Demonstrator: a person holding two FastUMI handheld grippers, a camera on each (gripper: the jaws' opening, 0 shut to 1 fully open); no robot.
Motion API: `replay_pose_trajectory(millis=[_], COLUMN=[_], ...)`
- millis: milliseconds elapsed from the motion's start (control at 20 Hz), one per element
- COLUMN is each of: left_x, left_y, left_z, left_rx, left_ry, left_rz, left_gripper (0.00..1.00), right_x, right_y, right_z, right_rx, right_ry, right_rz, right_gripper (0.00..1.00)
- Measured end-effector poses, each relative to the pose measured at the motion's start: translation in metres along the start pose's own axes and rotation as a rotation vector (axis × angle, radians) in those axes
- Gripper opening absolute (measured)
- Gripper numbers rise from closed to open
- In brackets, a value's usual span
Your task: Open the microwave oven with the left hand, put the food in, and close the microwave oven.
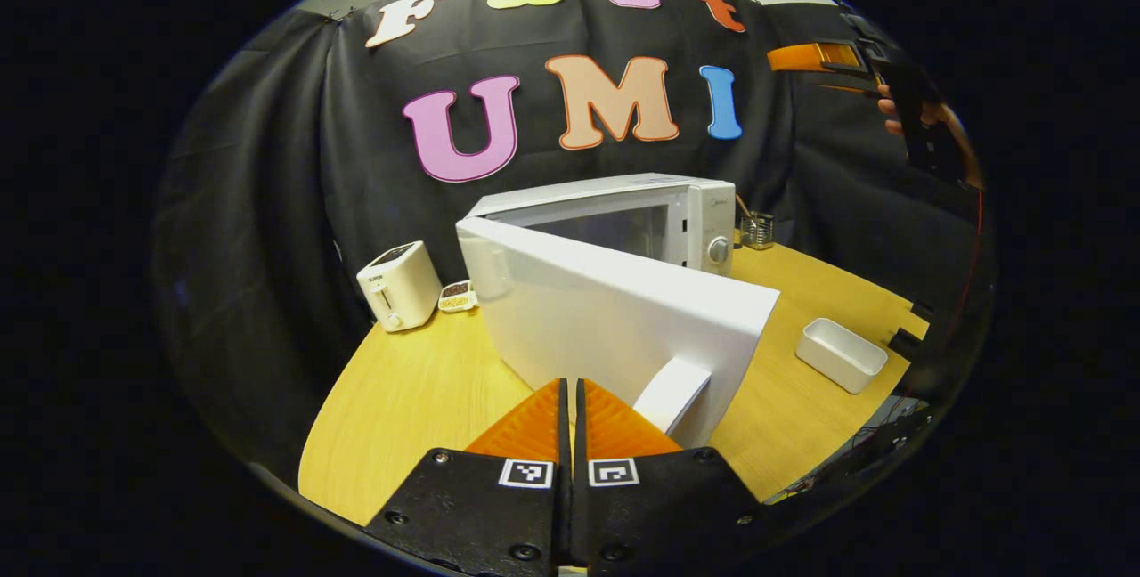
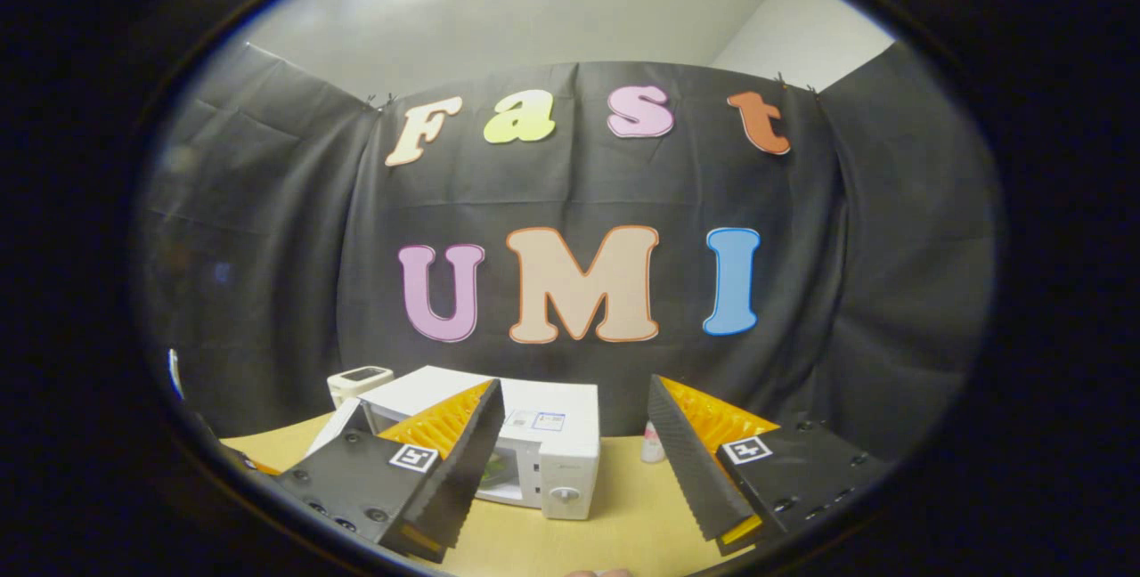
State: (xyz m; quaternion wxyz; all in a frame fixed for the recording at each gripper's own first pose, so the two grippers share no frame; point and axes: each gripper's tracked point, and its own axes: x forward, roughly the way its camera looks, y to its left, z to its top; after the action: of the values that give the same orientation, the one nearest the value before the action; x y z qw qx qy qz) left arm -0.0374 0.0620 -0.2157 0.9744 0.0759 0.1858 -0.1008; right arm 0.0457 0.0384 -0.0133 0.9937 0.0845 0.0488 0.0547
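Two tools, one open oven door.
The left tool is clenched on nothing, near the door. The right tool is spread wide, high above the oven on the bench.

The left gripper view sits low over the bench, close behind the open door of the microwave. The right gripper view looks level from higher and farther back. Both share microwave, toaster and bench.
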Motion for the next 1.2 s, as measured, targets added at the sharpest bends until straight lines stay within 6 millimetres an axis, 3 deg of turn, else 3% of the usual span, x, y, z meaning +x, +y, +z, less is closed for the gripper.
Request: replay_pose_trajectory(millis=[250, 300, 350, 400, 550, 600, 650, 800, 850, 1000, 1050, 1200], left_x=[0.019, 0.024, 0.028, 0.033, 0.046, 0.05, 0.055, 0.069, 0.074, 0.091, 0.098, 0.118], left_y=[-0.027, -0.031, -0.034, -0.037, -0.047, -0.05, -0.053, -0.063, -0.066, -0.074, -0.077, -0.085], left_z=[0.008, 0.01, 0.009, 0.01, 0.02, 0.025, 0.029, 0.034, 0.036, 0.046, 0.049, 0.057], left_rx=[0.003, -0.001, -0.008, -0.019, -0.05, -0.054, -0.055, -0.064, -0.068, -0.05, -0.042, -0.038], left_ry=[0.006, 0.008, 0.016, 0.024, 0.023, 0.023, 0.024, 0.042, 0.045, 0.044, 0.043, 0.025], left_rz=[-0.037, -0.039, -0.037, -0.035, -0.026, -0.027, -0.027, -0.032, -0.035, -0.04, -0.043, -0.053], left_gripper=[0.01, 0.01, 0.01, 0.01, 0.01, 0.01, 0.01, 0.01, 0.01, 0.01, 0.01, 0.01], right_x=[0.001, 0.002, 0.003, 0.003, 0.006, 0.007, 0.008, 0.012, 0.013, 0.017, 0.018, 0.019], right_y=[-0.009, -0.01, -0.012, -0.014, -0.018, -0.019, -0.02, -0.023, -0.025, -0.033, -0.036, -0.042], right_z=[-0.001, -0.002, -0.004, -0.004, -0.005, -0.006, -0.008, -0.009, -0.011, -0.012, -0.012, -0.011], right_rx=[0.003, 0.007, 0.008, 0.006, 0.001, 0.007, 0.014, 0.032, 0.034, 0.047, 0.05, 0.057], right_ry=[0.006, 0.008, 0.013, 0.014, 0.015, 0.02, 0.027, 0.037, 0.041, 0.046, 0.044, 0.04], right_rz=[0.022, 0.031, 0.036, 0.041, 0.054, 0.061, 0.07, 0.093, 0.098, 0.102, 0.102, 0.116], right_gripper=[0.91, 0.99, 0.99, 0.91, 0.91, 0.99, 0.91, 0.91, 0.99, 0.99, 0.95, 0.99])
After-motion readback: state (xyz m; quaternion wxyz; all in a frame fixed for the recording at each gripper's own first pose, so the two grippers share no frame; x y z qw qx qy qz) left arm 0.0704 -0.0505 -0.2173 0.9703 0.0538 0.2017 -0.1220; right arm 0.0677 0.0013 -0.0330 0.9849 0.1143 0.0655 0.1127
